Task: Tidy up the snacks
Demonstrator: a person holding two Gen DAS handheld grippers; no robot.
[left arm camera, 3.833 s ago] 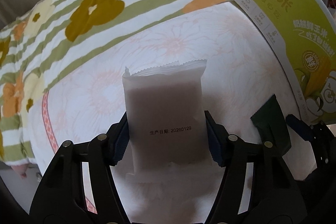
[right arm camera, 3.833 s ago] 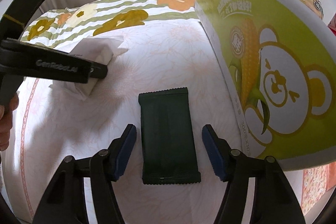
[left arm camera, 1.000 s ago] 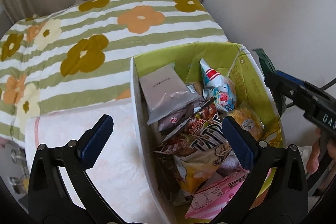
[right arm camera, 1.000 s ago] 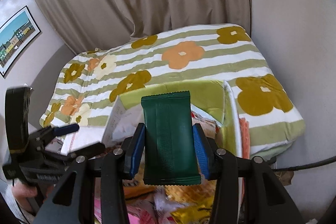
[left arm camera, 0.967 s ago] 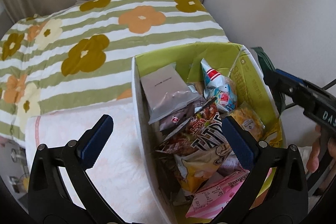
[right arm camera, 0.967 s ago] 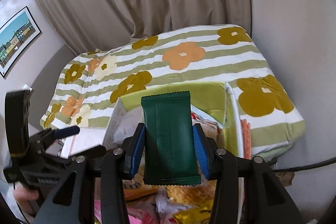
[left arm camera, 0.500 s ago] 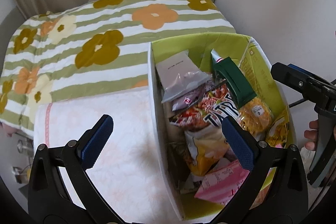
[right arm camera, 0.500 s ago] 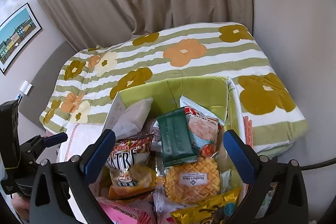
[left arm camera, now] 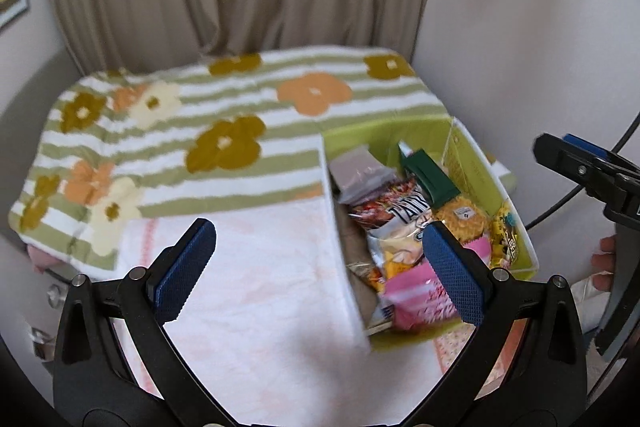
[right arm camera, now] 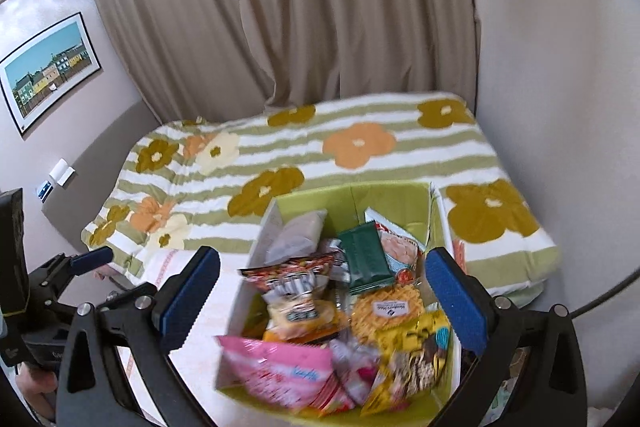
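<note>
Beige curtains (right arm camera: 304,7) hang behind a bed spread with a green-striped, flowered quilt (left arm camera: 224,143), and a framed picture of coloured houses (right arm camera: 48,67) is on the wall to one side. Nearer, a pale pink cloth (left arm camera: 260,287) covers the surface, and on it stands a lime-green cardboard box (right arm camera: 352,197) packed with snacks. The dark green packet (right arm camera: 366,255) lies in the box toward its far end, resting on the other bags, beside a grey-white pouch (right arm camera: 298,235) and just above a round waffle-patterned pack (right arm camera: 386,311). A pink bag (right arm camera: 276,371) and a yellow one (right arm camera: 416,351) fill the near end.

The right gripper (right arm camera: 328,301) is above the box with its jaws spread wide, having just opened, and nothing is between them. The left gripper (left arm camera: 320,273) is also spread wide and empty, over the cloth and the box's near wall. The picture is somewhat smeared, so I can't read most of the packet labels.
</note>
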